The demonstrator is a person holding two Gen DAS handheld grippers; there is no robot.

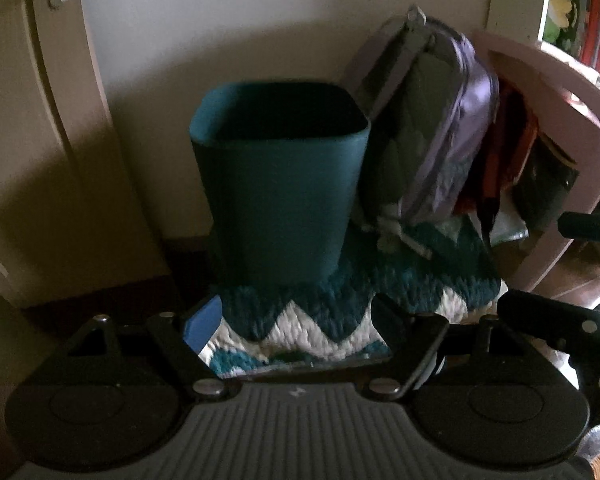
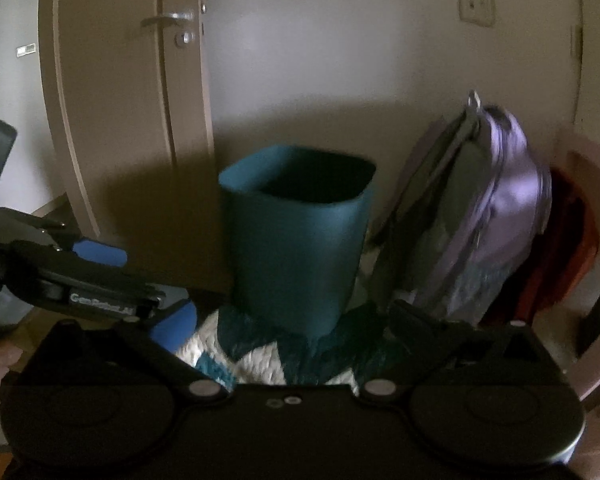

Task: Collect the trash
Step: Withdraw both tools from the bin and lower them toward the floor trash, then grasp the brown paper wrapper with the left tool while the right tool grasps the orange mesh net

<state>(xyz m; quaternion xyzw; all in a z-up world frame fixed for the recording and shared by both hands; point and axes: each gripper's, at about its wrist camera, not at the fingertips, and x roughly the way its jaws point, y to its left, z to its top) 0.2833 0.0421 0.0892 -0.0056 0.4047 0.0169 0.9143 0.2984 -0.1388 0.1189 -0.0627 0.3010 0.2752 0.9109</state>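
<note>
A teal square waste bin (image 1: 280, 184) stands upright on a teal and white zigzag rug (image 1: 320, 332) against the wall; it also shows in the right wrist view (image 2: 296, 240). Its inside is dark and I cannot see any contents. My left gripper (image 1: 296, 320) is open and empty, low in front of the bin, with a blue pad on its left finger (image 1: 202, 326). My right gripper (image 2: 288, 332) is open and empty, also facing the bin. The left gripper shows at the left of the right wrist view (image 2: 96, 280). No trash is in view.
A purple and grey backpack (image 1: 432, 132) leans to the right of the bin, also in the right wrist view (image 2: 480, 220). A pale chair frame (image 1: 560, 128) with red and dark items stands further right. A closed door (image 2: 132, 120) is at the left.
</note>
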